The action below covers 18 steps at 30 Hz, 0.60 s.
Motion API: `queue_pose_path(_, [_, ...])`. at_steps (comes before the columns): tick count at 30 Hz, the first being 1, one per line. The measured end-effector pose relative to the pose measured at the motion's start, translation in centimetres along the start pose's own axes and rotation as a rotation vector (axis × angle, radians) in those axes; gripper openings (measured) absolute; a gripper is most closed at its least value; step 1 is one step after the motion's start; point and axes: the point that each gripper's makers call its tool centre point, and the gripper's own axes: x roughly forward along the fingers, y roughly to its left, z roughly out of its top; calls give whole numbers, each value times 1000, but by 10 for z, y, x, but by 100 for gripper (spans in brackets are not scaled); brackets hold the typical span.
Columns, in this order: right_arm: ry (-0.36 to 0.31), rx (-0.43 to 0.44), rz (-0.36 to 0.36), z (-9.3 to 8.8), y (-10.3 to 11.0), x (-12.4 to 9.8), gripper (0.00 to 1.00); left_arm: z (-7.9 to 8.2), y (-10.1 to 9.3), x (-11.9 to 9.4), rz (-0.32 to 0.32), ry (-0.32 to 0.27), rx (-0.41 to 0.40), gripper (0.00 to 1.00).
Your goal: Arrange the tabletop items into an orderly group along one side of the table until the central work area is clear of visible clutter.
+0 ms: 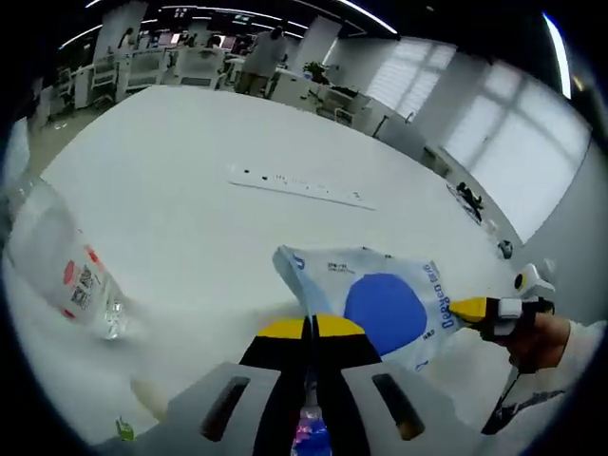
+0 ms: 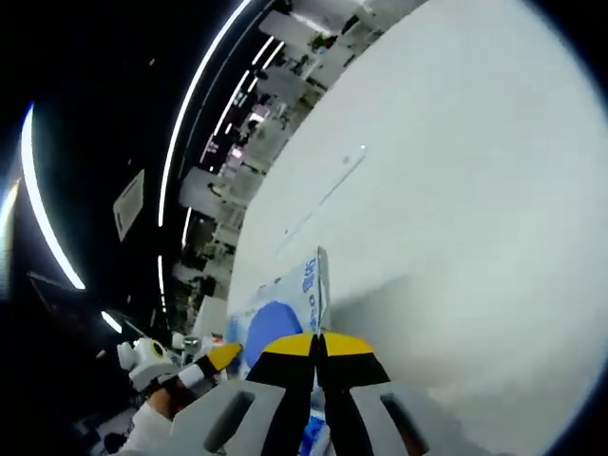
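yellow-tipped black jaws of the left gripper (image 1: 312, 328) are seen closed together at the bottom of the left gripper view, pinched on the near edge of a plastic bag (image 1: 380, 302). the bag is recorded as white and translucent, printed with a large solid blue circle and blue lettering along one side; it is crumpled, held off the white table (image 1: 209, 142) and stretched between the two grippers. its far corner is clamped by the right gripper (image 1: 473, 309), which enters the left gripper view from the right with a person's hand (image 1: 540, 340) behind it.

in the right gripper view the right gripper (image 2: 316, 344) is shown with its jaws shut on the same bag (image 2: 275, 313), whose blue circle and lettering are visible just beyond the tips; one edge of the bag stands up as a thin vertical fold. the left gripper (image 2: 220, 357) is seen at lower left of that view, held by a hand (image 2: 157, 408).

a clear plastic bottle (image 1: 66, 266) with a white label bearing red marks and a code is noted lying on its side at the left of the table, well apart from the bag. a long white ruler-like strip (image 1: 299, 185) with dark markings is noted flat on the table farther off, towards its middle. desks, chairs and standing people are visible in the background beyond the table, with windows to the right.
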Motion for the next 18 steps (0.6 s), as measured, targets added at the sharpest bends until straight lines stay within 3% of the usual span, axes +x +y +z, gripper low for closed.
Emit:
queue_pose_path(5, [-33,-68,42,13,20,-15,0,9,-13,-15,-4,-73,-52,0])
queue_pose_path(11, [-13,-145,62,1,34,-22,0,11,-15,-27,35,-81,-9,0])
queue_pose_path(18, [27,-193,81,-13,49,-13,0,16,10,-30,61,-104,-43,0])
